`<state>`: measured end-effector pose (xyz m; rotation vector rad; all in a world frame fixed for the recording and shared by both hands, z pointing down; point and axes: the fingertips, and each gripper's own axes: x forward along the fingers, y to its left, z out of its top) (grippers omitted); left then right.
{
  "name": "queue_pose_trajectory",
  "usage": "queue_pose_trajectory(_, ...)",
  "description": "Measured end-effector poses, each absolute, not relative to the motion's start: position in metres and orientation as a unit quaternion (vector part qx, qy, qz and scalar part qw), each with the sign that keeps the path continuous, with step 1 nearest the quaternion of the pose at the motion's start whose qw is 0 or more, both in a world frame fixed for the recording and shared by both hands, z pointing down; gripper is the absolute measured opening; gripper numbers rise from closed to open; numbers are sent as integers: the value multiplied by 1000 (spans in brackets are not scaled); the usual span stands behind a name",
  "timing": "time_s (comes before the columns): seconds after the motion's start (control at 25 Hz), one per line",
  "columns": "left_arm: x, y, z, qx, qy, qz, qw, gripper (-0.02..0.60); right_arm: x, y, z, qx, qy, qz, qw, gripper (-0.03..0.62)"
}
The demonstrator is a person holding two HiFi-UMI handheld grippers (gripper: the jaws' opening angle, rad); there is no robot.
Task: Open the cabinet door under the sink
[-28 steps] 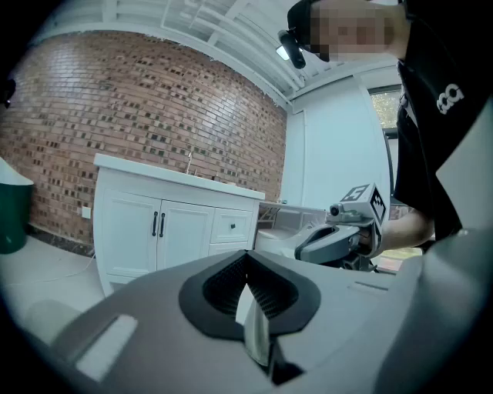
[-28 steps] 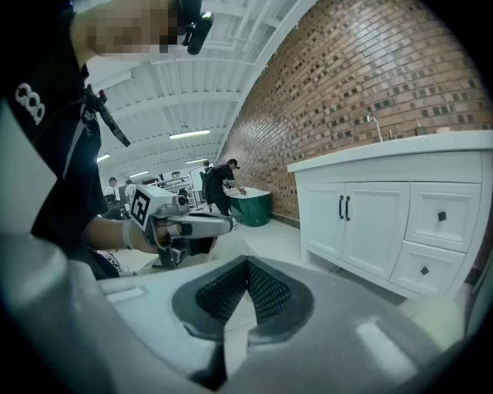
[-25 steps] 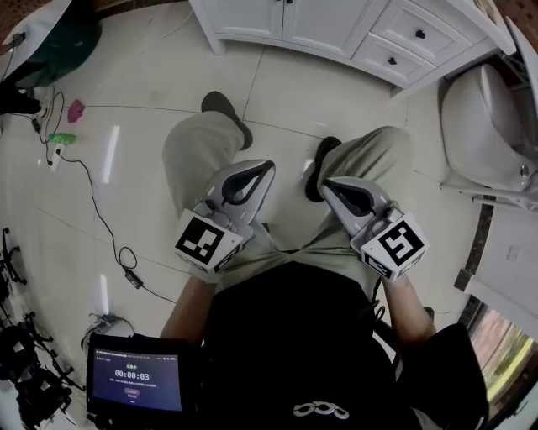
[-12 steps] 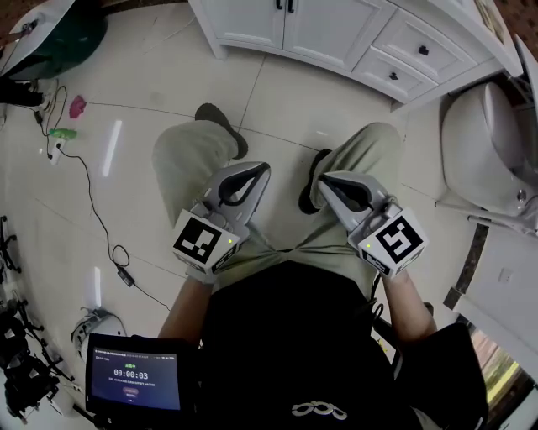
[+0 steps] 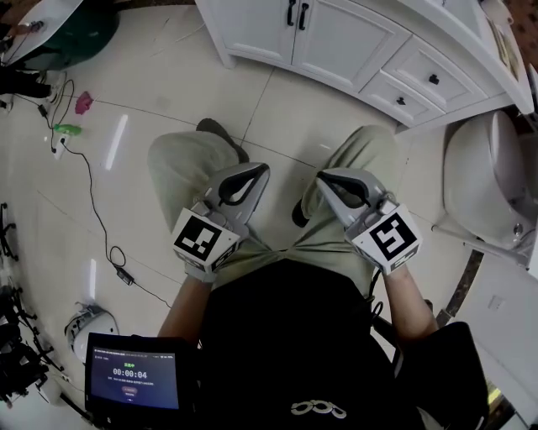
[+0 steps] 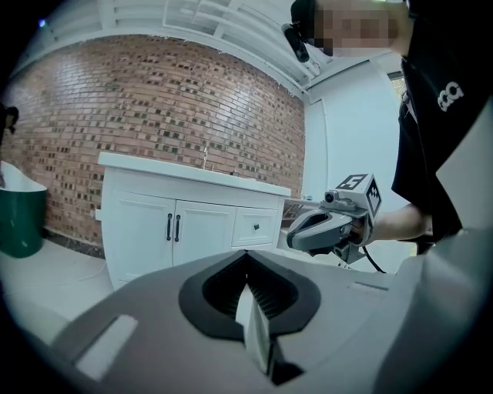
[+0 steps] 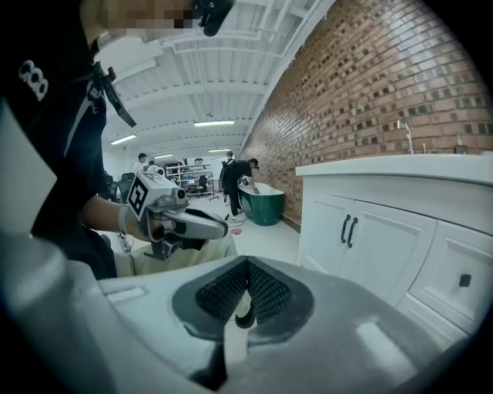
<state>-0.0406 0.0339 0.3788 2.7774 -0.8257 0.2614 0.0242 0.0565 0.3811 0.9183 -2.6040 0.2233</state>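
The white sink cabinet (image 5: 336, 42) stands across the tiled floor ahead of me, its two doors shut, each with a black bar handle (image 5: 292, 13). In the left gripper view the doors (image 6: 173, 231) and their handles (image 6: 169, 227) are some way off. In the right gripper view the same handles (image 7: 348, 229) show on the right. My left gripper (image 5: 257, 171) and right gripper (image 5: 325, 179) are held side by side over the person's knees, both shut and empty, well short of the cabinet. Each gripper appears in the other's view: the right gripper (image 6: 323, 227) and the left gripper (image 7: 185, 223).
Drawers with black knobs (image 5: 434, 80) sit to the right of the doors, and a white toilet (image 5: 487, 176) stands further right. A green tub (image 5: 67, 34), a cable (image 5: 92, 210) and small items lie on the floor at left. A timer screen (image 5: 130, 382) is at lower left.
The cabinet has come further into the head view, and its door handles now show fully at the top. Both grippers have travelled with the person towards it, still shut.
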Motion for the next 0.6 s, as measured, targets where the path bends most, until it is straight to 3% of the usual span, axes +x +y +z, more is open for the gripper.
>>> queue_pose_trajectory(0.6,-26,-62,398,937,-300,86,156,15,21,-34,370,300,-928,37,216,-9)
